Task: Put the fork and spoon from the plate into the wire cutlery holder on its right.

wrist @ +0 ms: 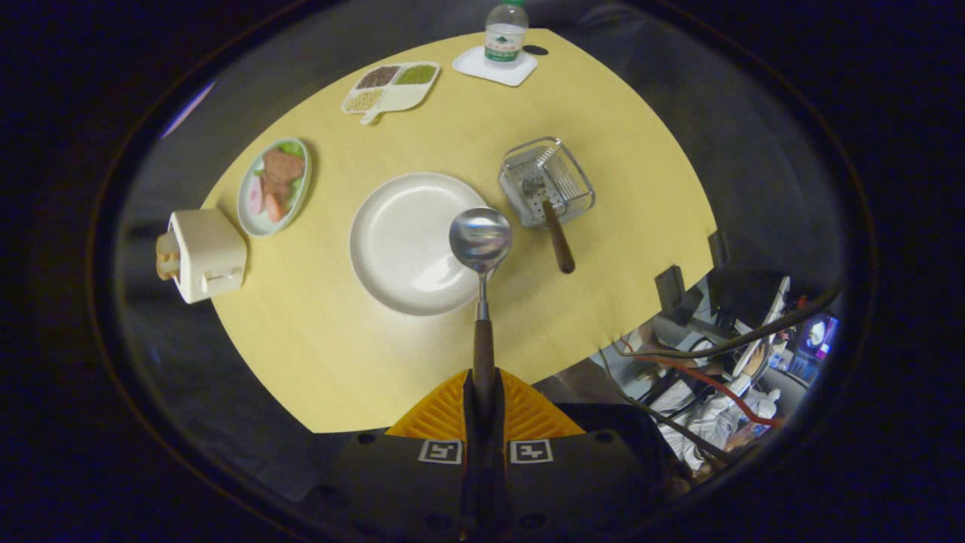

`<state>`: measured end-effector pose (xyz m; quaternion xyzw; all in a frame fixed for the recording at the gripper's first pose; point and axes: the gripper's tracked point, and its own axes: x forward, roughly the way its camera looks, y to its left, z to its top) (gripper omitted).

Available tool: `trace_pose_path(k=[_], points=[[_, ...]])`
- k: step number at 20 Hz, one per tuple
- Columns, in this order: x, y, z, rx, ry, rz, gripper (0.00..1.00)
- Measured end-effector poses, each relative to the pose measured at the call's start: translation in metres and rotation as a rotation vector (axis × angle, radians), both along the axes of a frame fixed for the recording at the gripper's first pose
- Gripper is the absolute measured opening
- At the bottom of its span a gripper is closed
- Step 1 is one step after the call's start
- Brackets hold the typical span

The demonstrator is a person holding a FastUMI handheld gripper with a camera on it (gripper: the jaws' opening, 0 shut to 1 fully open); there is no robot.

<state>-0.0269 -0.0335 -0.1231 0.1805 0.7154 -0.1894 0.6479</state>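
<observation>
**A:** Where do you stand right now?

**B:** Your claw (pixel 483 392) is clenched on the brown wooden handle of the silver metal spoon (pixel 481 240). Both fingers press the handle near its end, so the bowl sticks out far ahead of them and hangs above the right rim of the round cream plate (pixel 403 241). It looks lifted clear of the plate, which is bare.

**A:** And the fork?

**B:** The wooden-handled fork (pixel 552 226) is already in the square wire cutlery holder (pixel 546 181), just right of the plate. Its tines are down in the basket and its handle leans out over the near edge, towards you.

**A:** Why hold the spoon so far back?

**B:** My guess is that the long reach lets you drop the bowl end into the holder while the claw stays outside the wire.

**A:** What stands in your way?

**B:** Mostly that leaning fork handle. It crosses the near side of the holder, so you probably want to come in from above or from the left, or the spoon may knock it. The rest sits well apart on the yellow desk (pixel 317 354): a cream toaster (pixel 207 255) at the left edge, an oval dish of food (pixel 274 185) beside it, a divided tray of grains (pixel 390 87) farther off, and a clear bottle (pixel 504 32) on a white coaster (pixel 494 68) at the far side.
</observation>
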Motion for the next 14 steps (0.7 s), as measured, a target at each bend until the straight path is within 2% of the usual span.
trace_pose_path(k=[6, 14], points=[[0.024, -0.045, -0.026, 0.019, 0.048, -0.100, 0.09], [0.046, -0.075, -0.059, 0.047, 0.095, -0.166, 0.10]])
